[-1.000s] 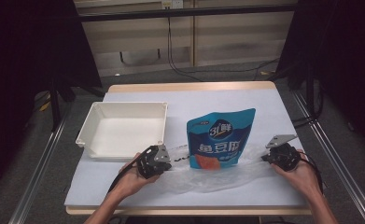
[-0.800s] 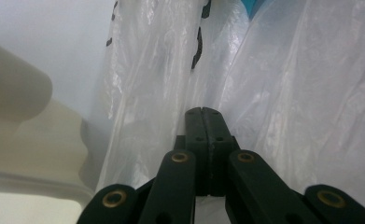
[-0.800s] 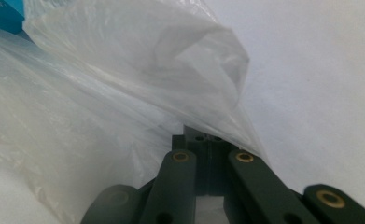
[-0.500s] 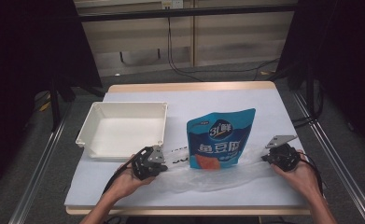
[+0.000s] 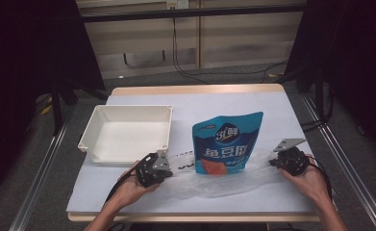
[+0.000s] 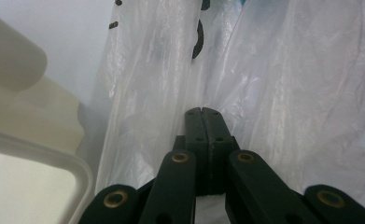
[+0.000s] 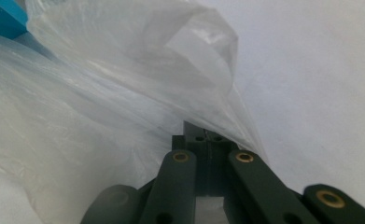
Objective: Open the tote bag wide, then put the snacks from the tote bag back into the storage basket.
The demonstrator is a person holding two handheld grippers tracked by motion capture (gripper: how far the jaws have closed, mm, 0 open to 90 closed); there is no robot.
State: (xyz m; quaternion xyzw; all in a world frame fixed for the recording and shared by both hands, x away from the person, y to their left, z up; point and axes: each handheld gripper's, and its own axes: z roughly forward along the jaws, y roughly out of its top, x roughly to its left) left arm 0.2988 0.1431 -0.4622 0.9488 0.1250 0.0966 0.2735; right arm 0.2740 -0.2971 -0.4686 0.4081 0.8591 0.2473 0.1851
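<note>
My left gripper (image 5: 165,165) has its jaws pressed flat together, with no gap between them in the left gripper view (image 6: 202,122), and they pinch the left end of the bag (image 5: 224,179), a thin clear plastic one. My right gripper (image 5: 276,161) is likewise squeezed shut in the right gripper view (image 7: 203,135), and a fold of the bag's right end (image 7: 124,84) drapes over the jaw tips and is nipped between them.

The bag lies flat on the table (image 5: 272,103) near my edge, stretched between the two grippers, so its long axis runs left to right across the table. In the left gripper view the film (image 6: 273,84) is wrinkled and carries a few black printed marks near the top, too partial for me to read.

The pouch (image 5: 226,142) is blue, standing or leaning just behind the bag's middle, its lower part overlapped by the film. Its long axis runs away from me, top edge toward the far side, print facing me. It bears a round badge reading "3" with a Chinese character, large white Chinese characters below that, and an orange patch at the bottom. A blue corner of it shows in the right gripper view (image 7: 0,18).

The tray (image 5: 128,108) is white and sits to the left of the pouch, just beyond my left gripper.
</note>
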